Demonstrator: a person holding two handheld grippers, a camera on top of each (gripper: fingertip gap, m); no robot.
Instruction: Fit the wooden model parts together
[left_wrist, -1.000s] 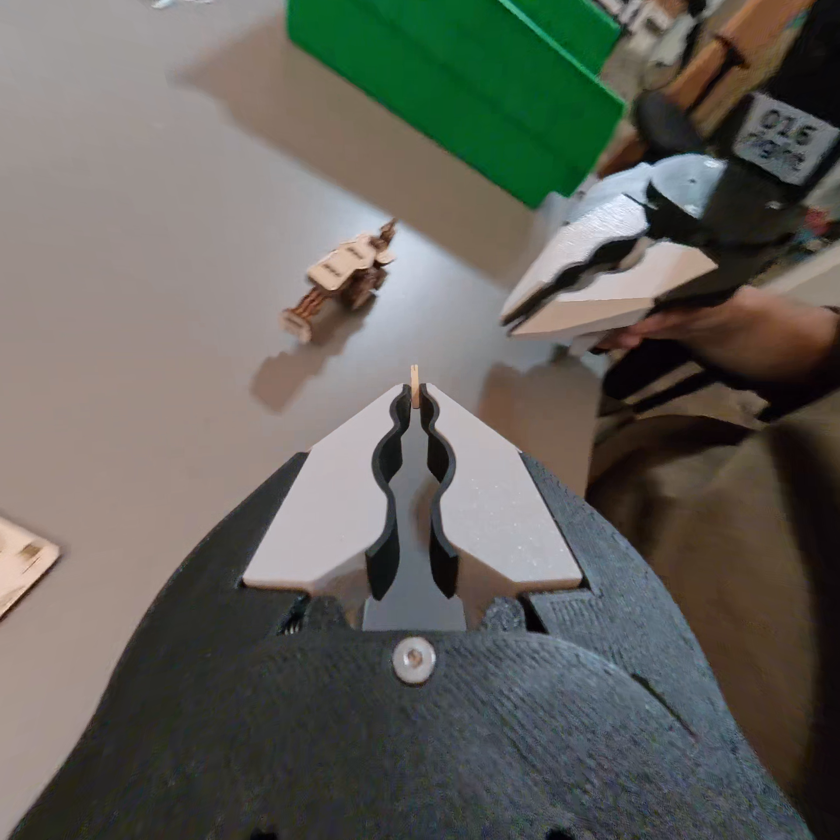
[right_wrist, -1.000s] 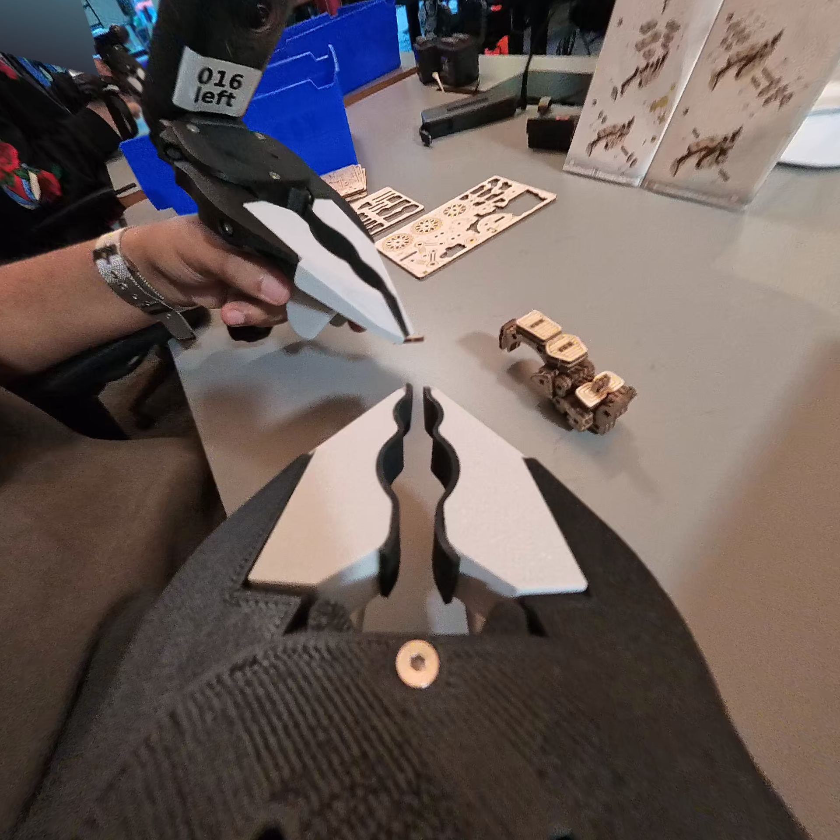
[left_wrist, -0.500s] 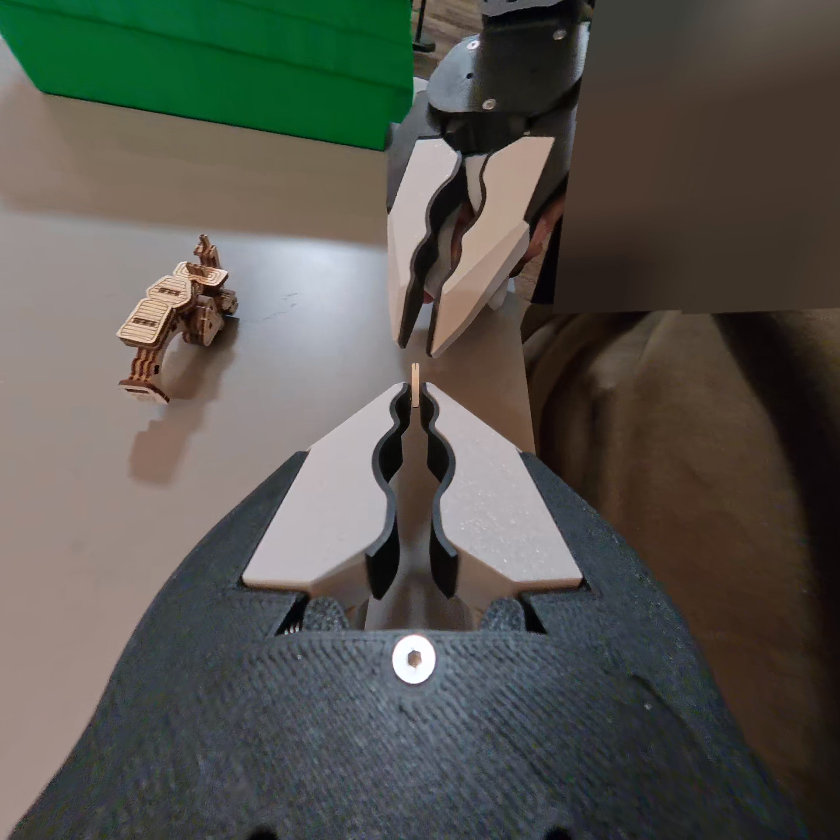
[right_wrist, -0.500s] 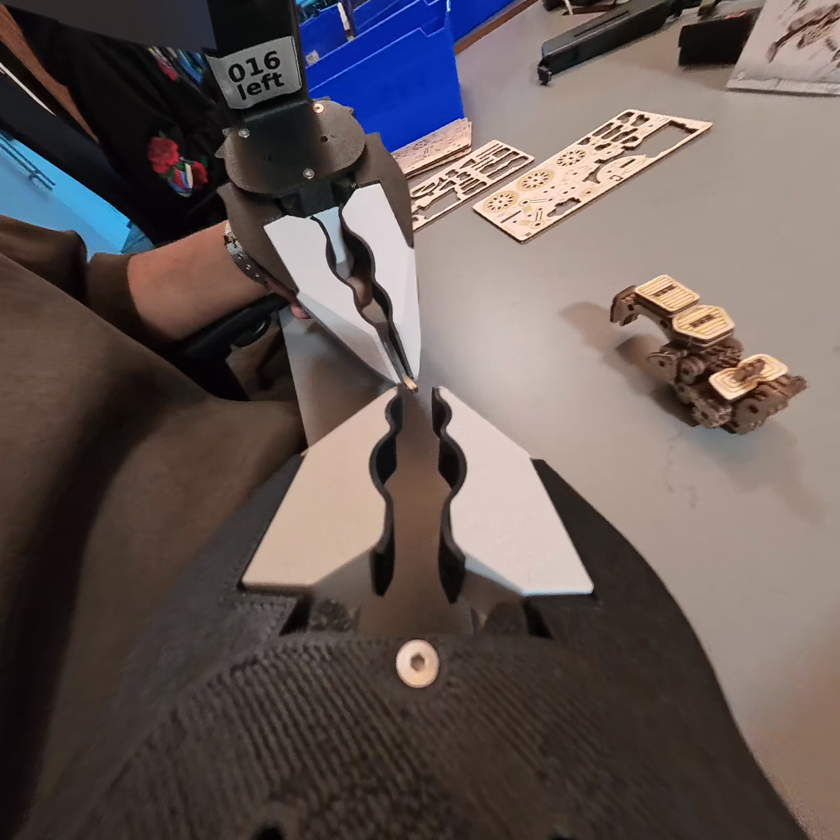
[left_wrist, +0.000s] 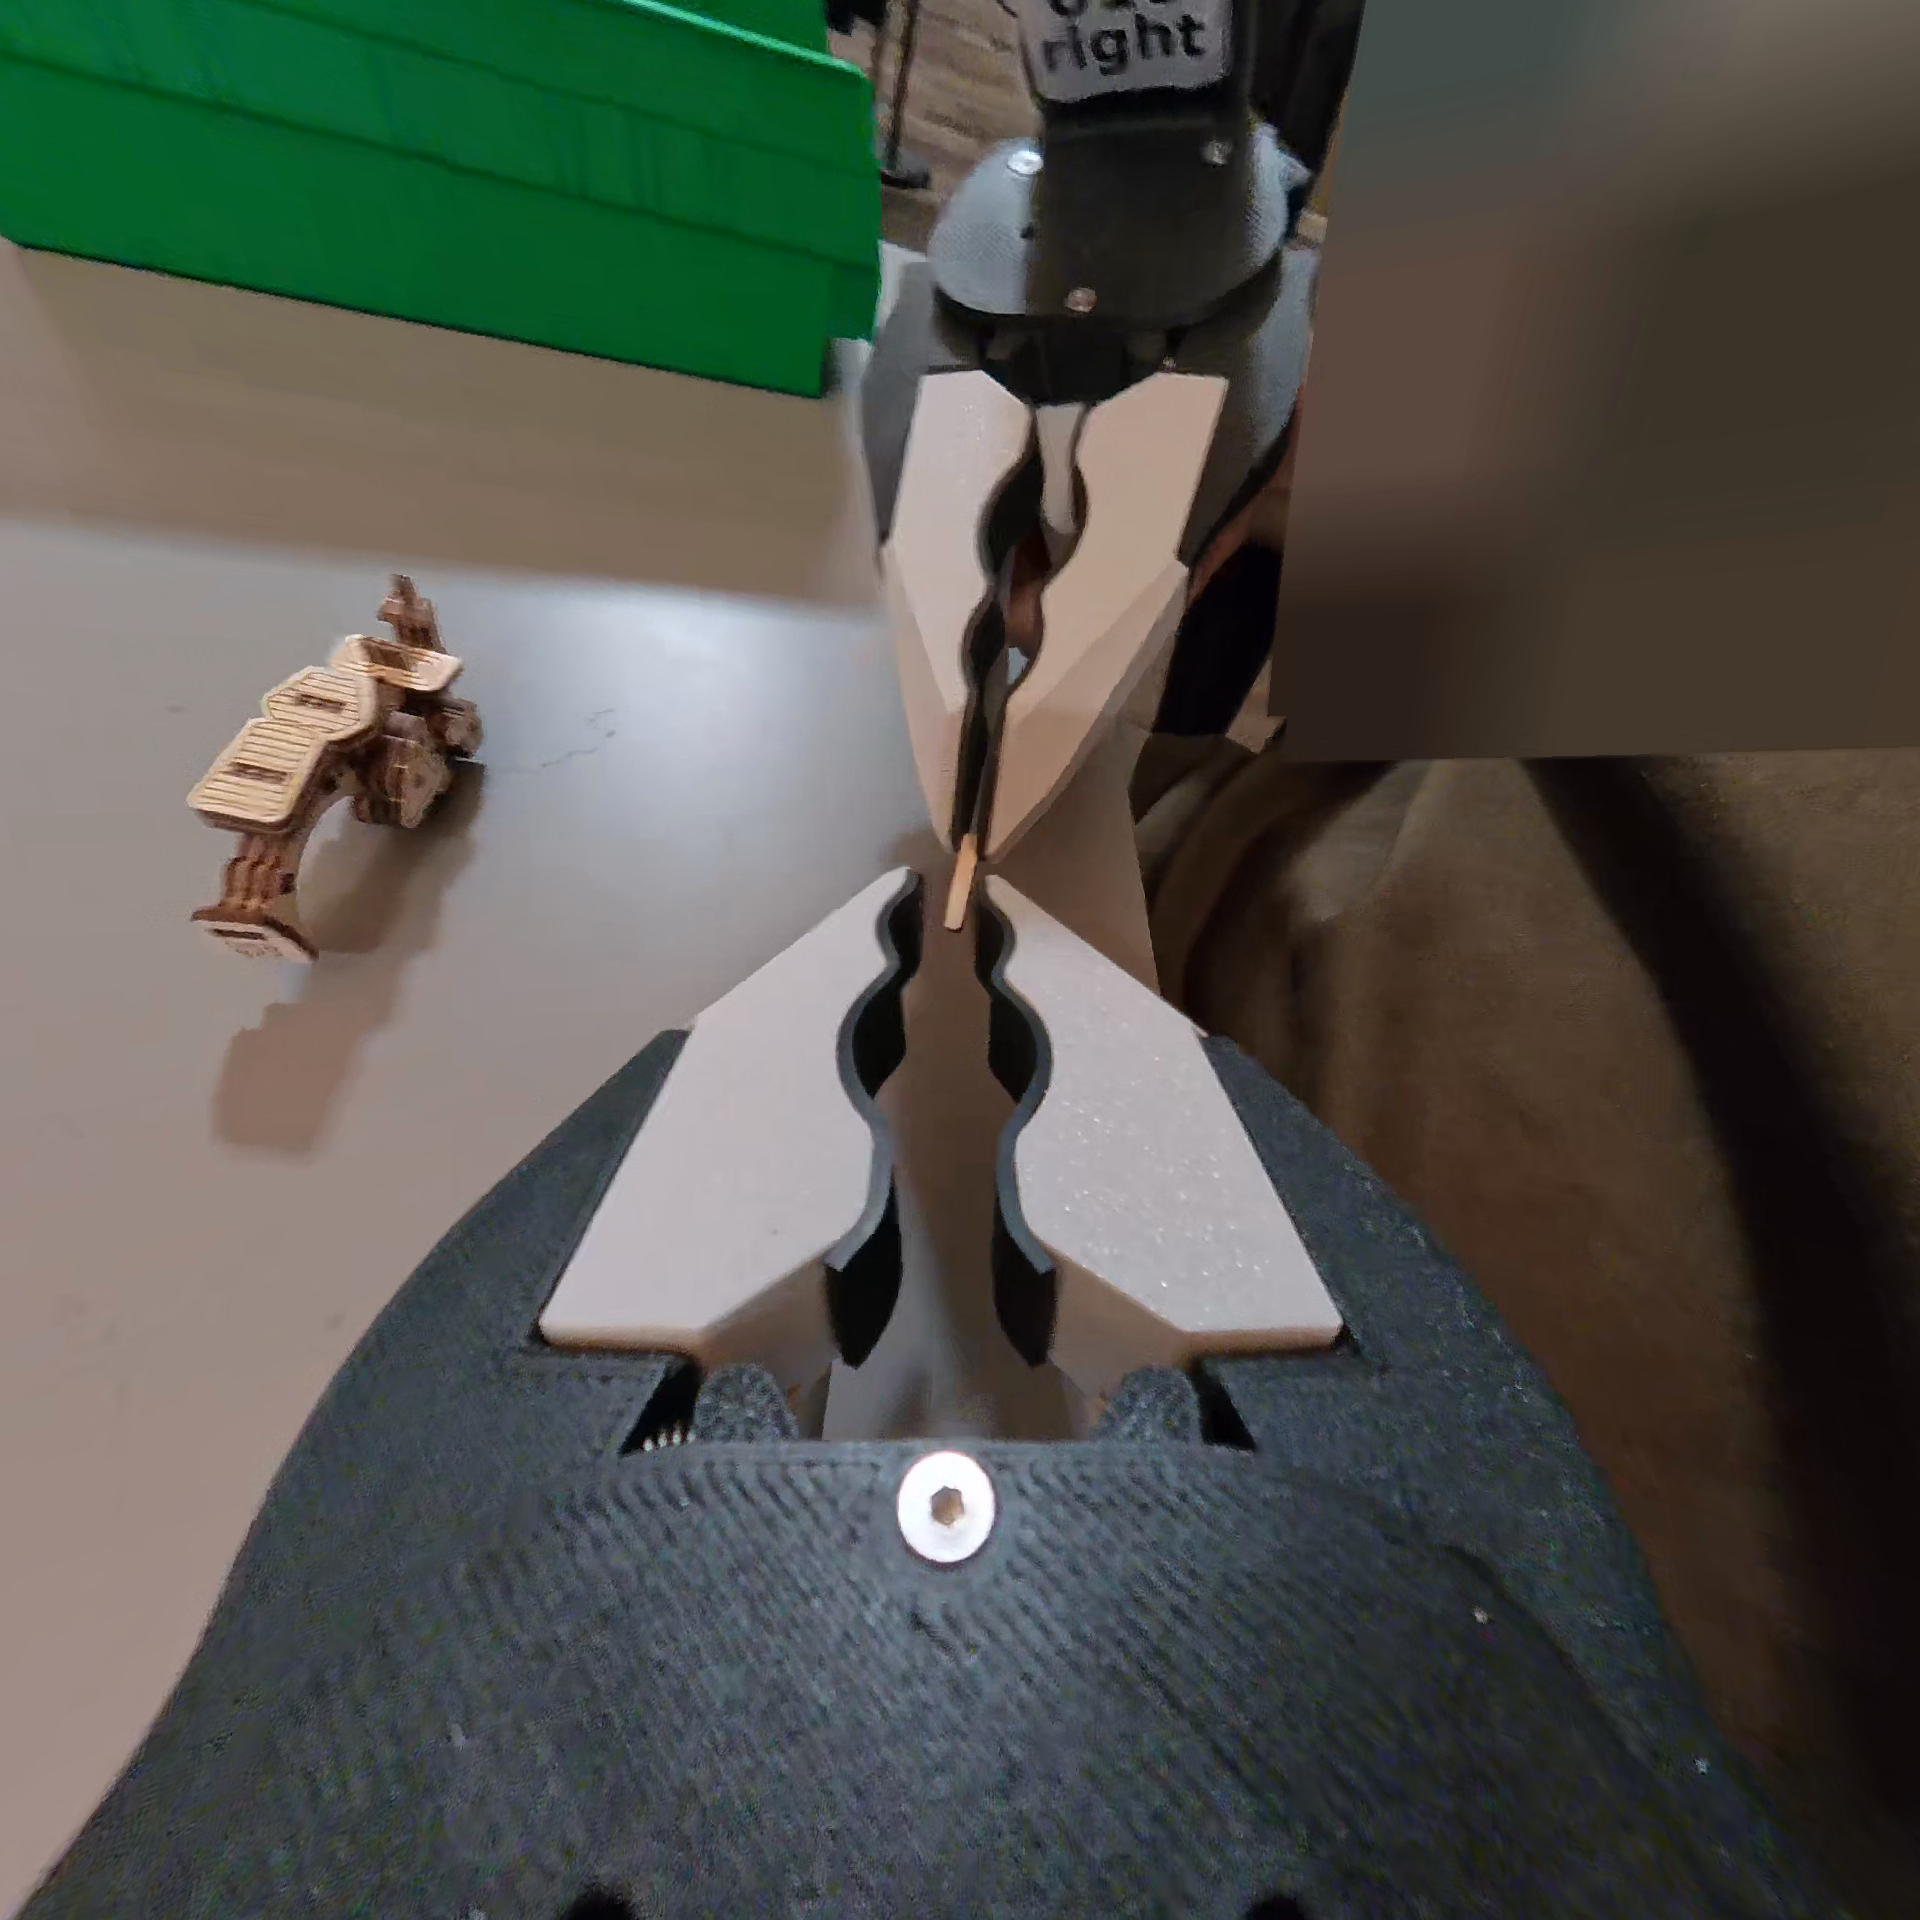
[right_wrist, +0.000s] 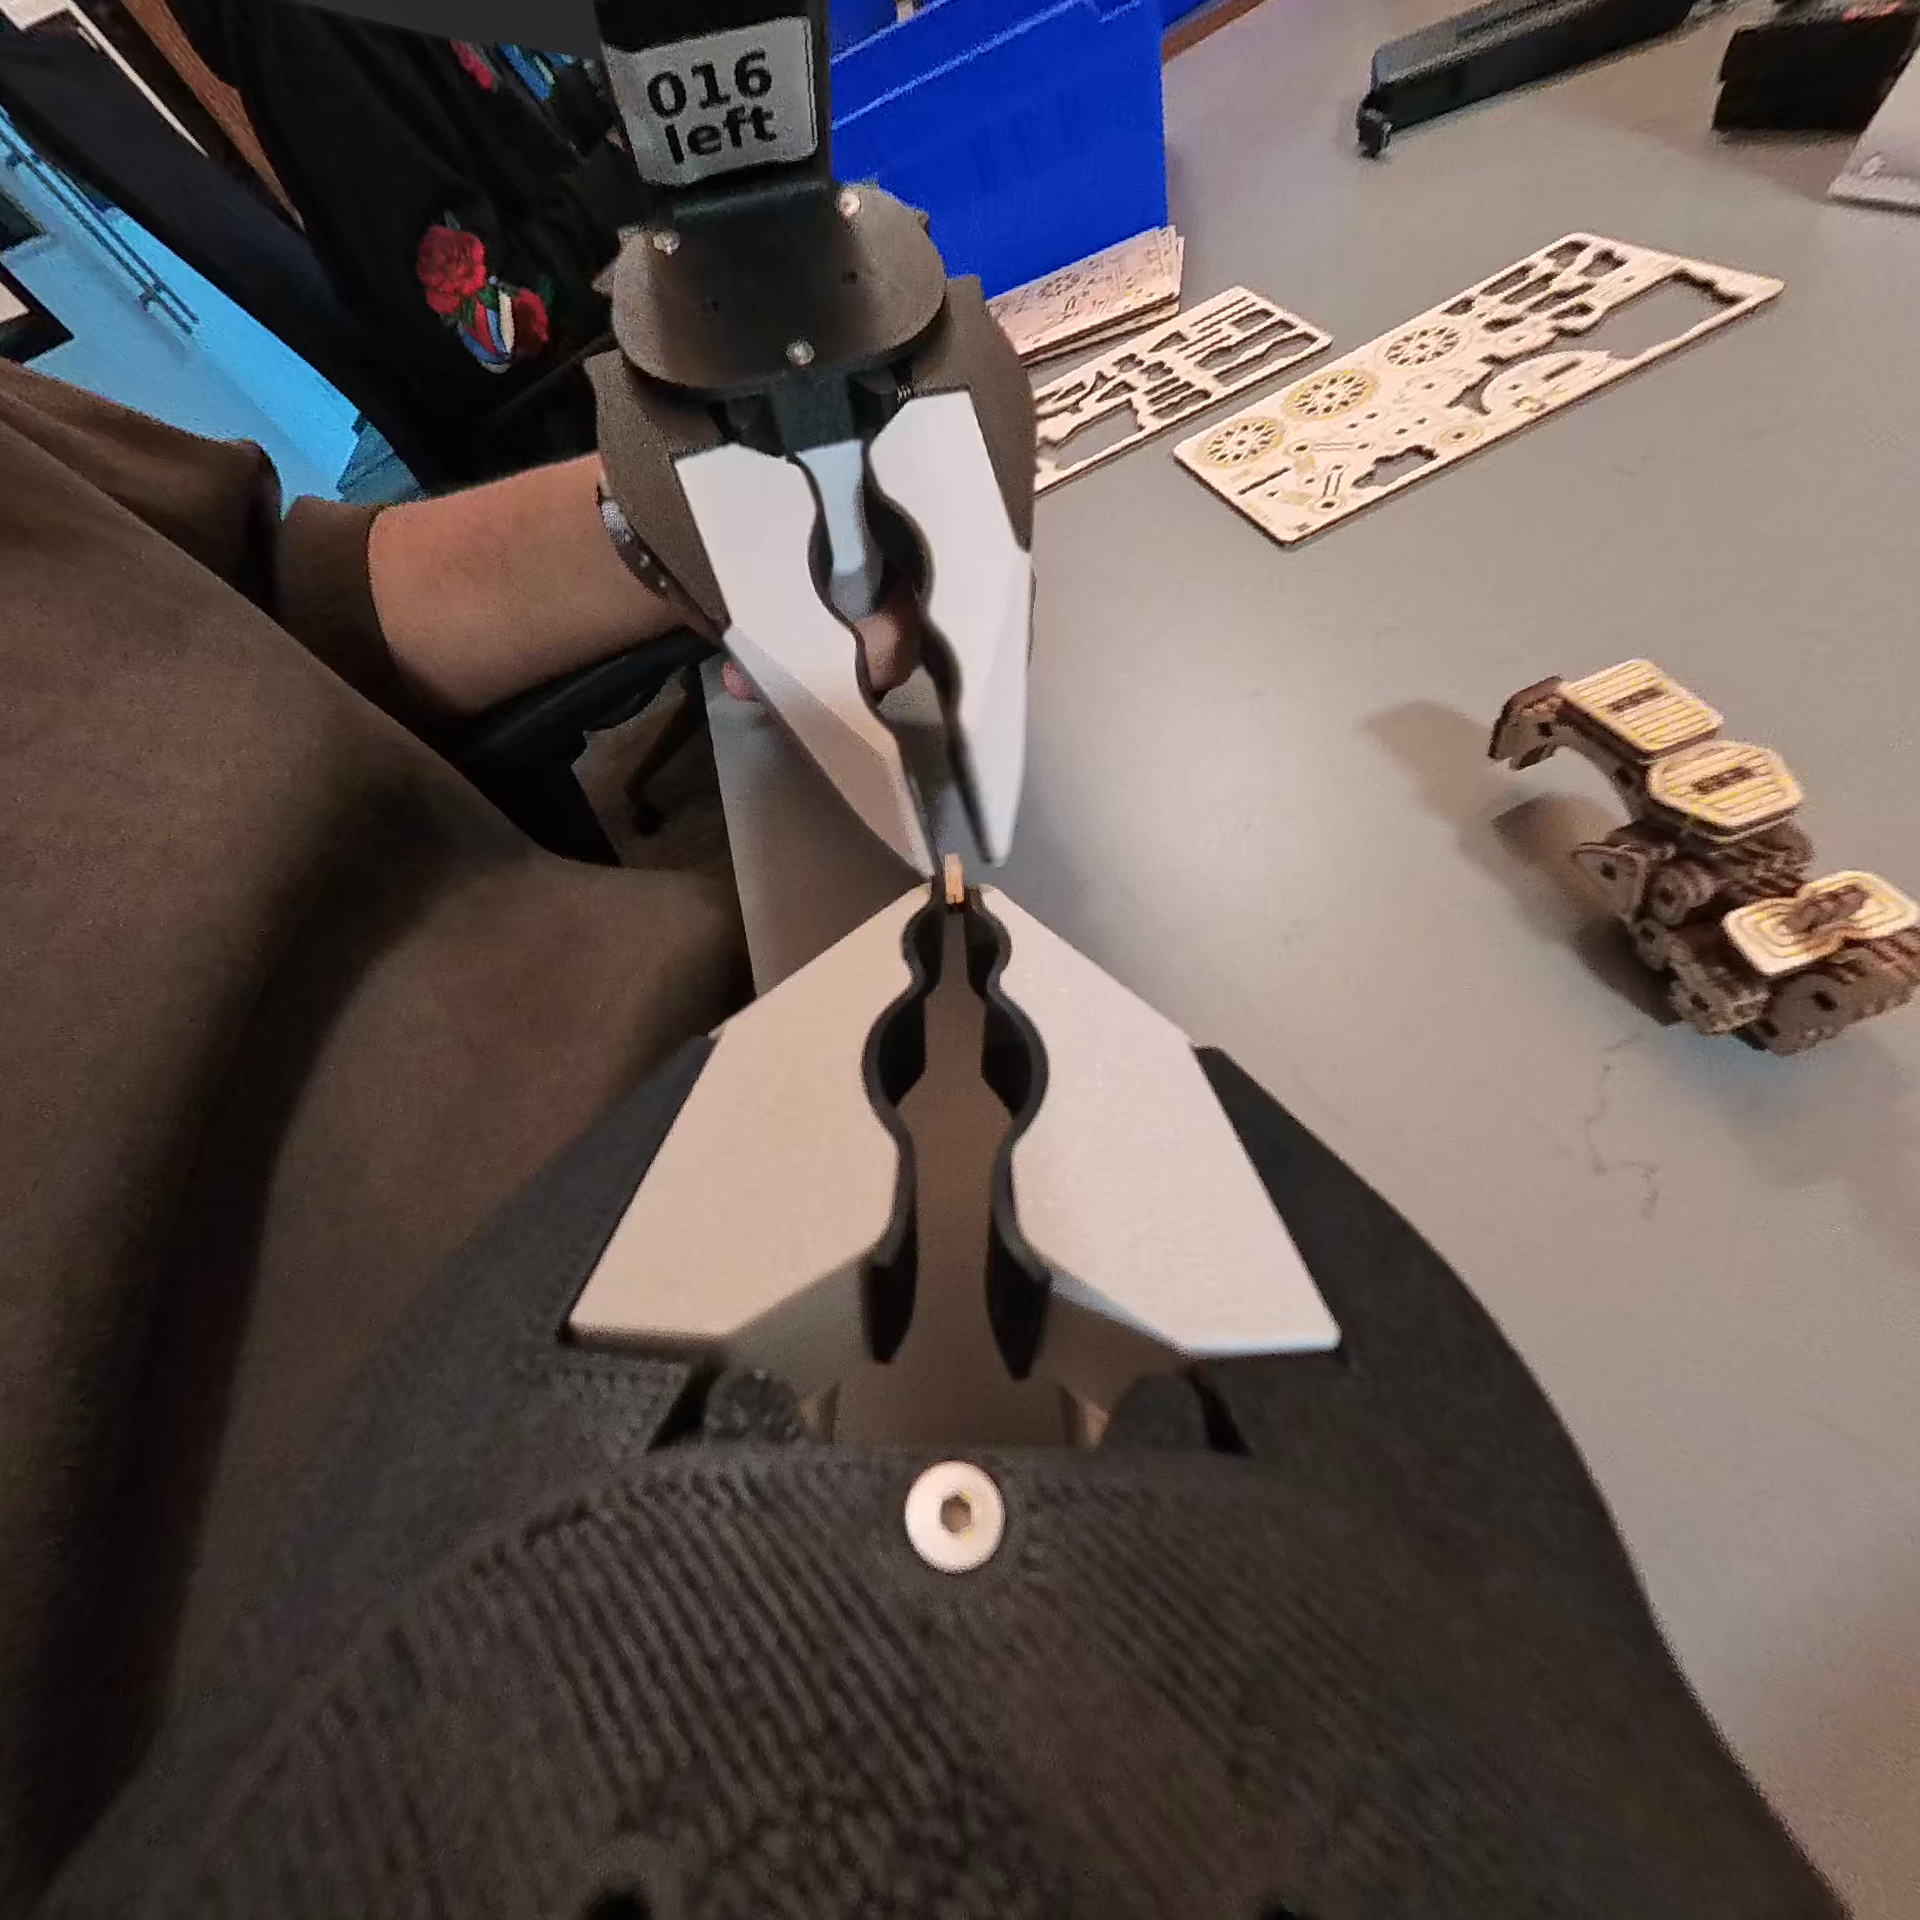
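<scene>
A small flat wooden piece (left_wrist: 958, 883) is held in the air over the table's front edge, between the two grippers, which meet tip to tip. My right gripper (right_wrist: 951, 909) is shut on the piece (right_wrist: 951, 883); it also shows in the left wrist view (left_wrist: 971, 836), pointing down at me. My left gripper (left_wrist: 953, 899) is open by a narrow gap, with the piece's end between its tips; it also shows in the right wrist view (right_wrist: 956, 857). The part-built wooden model (left_wrist: 322, 748) stands on the grey table (left_wrist: 623, 582), also seen in the right wrist view (right_wrist: 1714, 862).
Laser-cut wooden part sheets (right_wrist: 1455, 384) lie at the back of the table (right_wrist: 1351, 1143), by a blue bin (right_wrist: 997, 135). A green box (left_wrist: 416, 177) stands behind the model. The person's brown clothing (right_wrist: 312, 935) fills the space beside the table edge. Left and right tips are no more than a few centimetres apart.
The grippers swung to face each other and met. The right gripper closed on the wooden piece that the left gripper held, and the left gripper's fingers opened.
</scene>
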